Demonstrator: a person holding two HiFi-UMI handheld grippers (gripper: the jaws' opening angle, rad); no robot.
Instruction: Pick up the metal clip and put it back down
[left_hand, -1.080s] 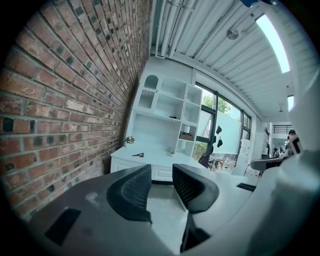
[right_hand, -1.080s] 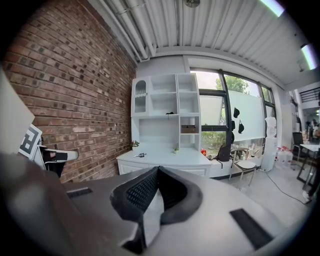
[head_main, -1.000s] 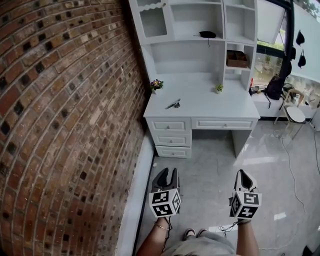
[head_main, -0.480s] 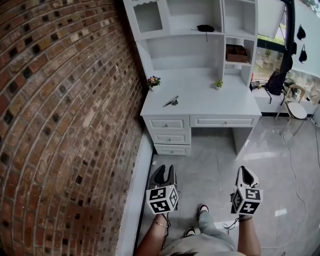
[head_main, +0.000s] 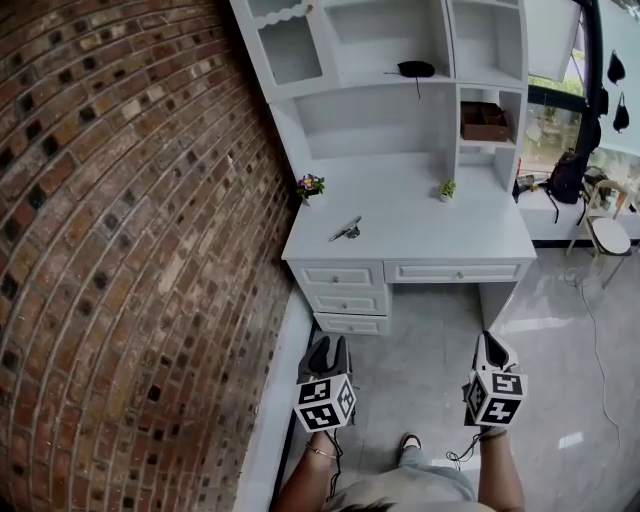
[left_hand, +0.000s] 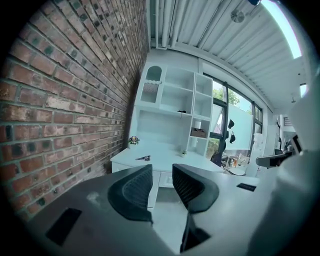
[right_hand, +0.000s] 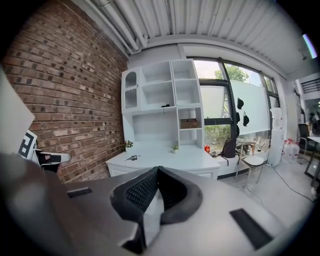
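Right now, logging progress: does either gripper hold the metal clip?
No, the metal clip lies on the desk, far from the left gripper and right gripper.

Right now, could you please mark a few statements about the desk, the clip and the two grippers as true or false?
1. The metal clip lies on the white desk. True.
2. The left gripper holds the clip. False: its jaws stand apart, empty.
3. The right gripper is shut. True.
4. The brown box sits on the desktop. False: it sits in a right-hand shelf compartment above it.
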